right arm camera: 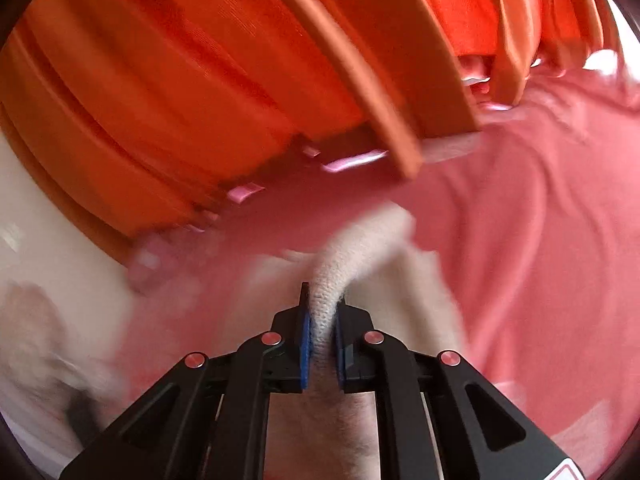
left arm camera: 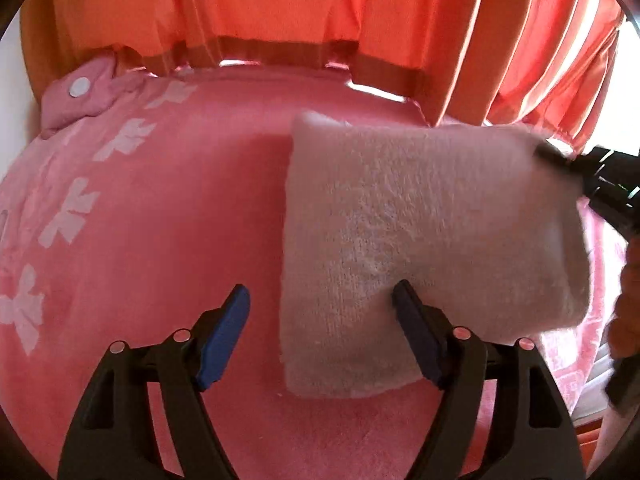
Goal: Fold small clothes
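Note:
A small folded cream terry cloth lies on the pink bed cover in the left wrist view. My left gripper hovers over its near left edge with the jaws wide apart; the right finger overlaps the cloth and neither pad presses on it. My right gripper reaches in at the cloth's far right corner. In the right wrist view the right gripper is shut on a raised fold of the cream cloth, which trails away from the pads, blurred.
An orange curtain hangs along the far side of the bed. A pink garment with a white button sits at the far left, beside a row of white bow prints. A person's hand shows at the right edge.

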`<action>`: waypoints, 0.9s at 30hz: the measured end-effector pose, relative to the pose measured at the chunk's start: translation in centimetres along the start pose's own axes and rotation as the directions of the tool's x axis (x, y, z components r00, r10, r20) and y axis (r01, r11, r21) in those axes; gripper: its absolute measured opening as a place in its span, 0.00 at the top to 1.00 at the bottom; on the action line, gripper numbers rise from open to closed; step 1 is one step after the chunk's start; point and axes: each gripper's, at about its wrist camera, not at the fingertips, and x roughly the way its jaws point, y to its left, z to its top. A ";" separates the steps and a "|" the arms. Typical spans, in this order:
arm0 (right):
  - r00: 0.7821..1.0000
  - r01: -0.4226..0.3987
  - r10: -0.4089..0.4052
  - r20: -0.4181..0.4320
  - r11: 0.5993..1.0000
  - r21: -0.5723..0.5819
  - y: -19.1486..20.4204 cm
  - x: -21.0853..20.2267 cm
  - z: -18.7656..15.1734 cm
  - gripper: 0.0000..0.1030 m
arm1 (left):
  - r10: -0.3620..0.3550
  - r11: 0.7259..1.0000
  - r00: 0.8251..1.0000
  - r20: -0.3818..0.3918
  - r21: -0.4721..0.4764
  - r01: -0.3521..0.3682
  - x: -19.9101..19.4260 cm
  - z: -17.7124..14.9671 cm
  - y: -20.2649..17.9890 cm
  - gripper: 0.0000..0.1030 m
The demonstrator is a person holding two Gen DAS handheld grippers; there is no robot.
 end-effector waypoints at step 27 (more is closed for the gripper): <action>0.960 0.051 -0.086 -0.267 0.989 -0.137 -1.1 0.4 -8.8 0.96 | 0.085 0.996 0.996 -0.026 0.025 -0.085 1.4 -1.2 -1.1 0.24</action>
